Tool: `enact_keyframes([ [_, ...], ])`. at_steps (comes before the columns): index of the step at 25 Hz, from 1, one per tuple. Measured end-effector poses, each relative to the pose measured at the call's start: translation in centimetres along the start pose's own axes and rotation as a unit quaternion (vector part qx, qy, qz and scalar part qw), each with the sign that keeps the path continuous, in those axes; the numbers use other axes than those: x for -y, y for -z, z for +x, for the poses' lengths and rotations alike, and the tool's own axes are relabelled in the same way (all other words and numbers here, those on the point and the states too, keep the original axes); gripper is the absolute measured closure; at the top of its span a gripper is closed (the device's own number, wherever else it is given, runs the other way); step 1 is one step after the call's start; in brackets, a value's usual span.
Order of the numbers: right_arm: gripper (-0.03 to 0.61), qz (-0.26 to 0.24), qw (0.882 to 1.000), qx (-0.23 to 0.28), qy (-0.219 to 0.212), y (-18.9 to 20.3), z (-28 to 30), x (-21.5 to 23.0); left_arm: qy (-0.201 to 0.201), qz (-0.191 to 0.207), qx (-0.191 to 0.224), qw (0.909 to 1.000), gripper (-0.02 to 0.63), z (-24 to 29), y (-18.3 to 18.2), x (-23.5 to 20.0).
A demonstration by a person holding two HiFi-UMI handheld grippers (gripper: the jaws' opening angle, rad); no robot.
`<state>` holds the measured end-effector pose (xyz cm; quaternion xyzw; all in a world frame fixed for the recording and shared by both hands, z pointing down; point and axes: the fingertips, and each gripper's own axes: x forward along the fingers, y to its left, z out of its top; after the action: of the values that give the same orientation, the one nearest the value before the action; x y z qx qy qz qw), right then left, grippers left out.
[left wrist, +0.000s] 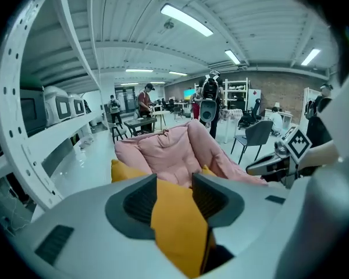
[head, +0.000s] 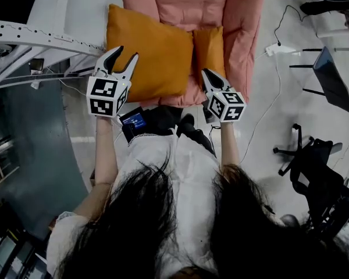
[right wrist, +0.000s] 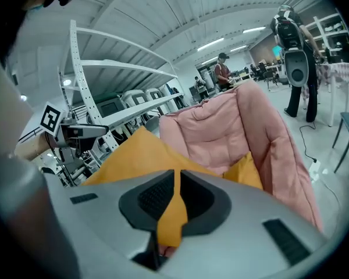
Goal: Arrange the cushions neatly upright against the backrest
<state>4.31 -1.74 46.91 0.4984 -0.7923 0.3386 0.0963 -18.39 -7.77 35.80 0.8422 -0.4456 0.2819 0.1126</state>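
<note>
A large orange cushion [head: 148, 54] [right wrist: 134, 150] lies tilted on the left of the pink armchair [head: 192, 2] [left wrist: 168, 153]. A smaller orange cushion [head: 210, 48] [right wrist: 247, 170] stands at its right against the chair's right arm. My left gripper [head: 124, 56] [left wrist: 174, 182] hovers over the large cushion's left edge. Its jaws stand apart; the cushion shows in the gap and the pads do not press it. My right gripper [head: 208, 75] [right wrist: 175, 176] is shut, its tips at the smaller cushion's lower left corner. I cannot tell whether fabric is pinched there.
A white metal rack [head: 41, 36] runs close along the left of the chair. On the floor to the right are a cable with a white plug block [head: 279, 48], a dark monitor [head: 331, 77] and a black office chair [head: 314, 161]. People [left wrist: 144, 100] stand far behind.
</note>
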Motion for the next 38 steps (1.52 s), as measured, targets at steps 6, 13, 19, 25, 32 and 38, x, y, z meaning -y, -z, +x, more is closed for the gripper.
enact_keyframes([
  [6,0.535,0.011,0.999,-0.046,-0.023,0.5,7.3,1.6,-0.004,-0.001,-0.027,0.9996,0.396,2.8,0.4,-5.1],
  [13,0.535,0.095,0.992,-0.083,-0.030,2.7,12.3,5.3,-0.011,-0.032,-0.060,0.9976,0.358,3.9,0.3,-8.7],
  [19,0.403,0.163,0.979,-0.109,-0.053,4.8,16.4,8.4,0.011,-0.069,-0.128,0.9893,0.300,6.9,2.6,-9.3],
  [25,0.306,0.172,0.965,-0.181,-0.080,9.1,20.3,11.1,-0.036,-0.090,-0.172,0.9802,0.287,8.3,3.9,-10.7],
  [32,0.279,0.229,0.941,-0.228,-0.105,12.9,25.1,13.1,-0.067,-0.073,-0.224,0.9695,0.285,10.2,5.1,-11.4],
  [38,0.276,0.271,0.922,-0.212,-0.175,13.7,27.4,11.8,-0.084,-0.078,-0.235,0.9653,0.285,11.4,6.8,-12.9],
])
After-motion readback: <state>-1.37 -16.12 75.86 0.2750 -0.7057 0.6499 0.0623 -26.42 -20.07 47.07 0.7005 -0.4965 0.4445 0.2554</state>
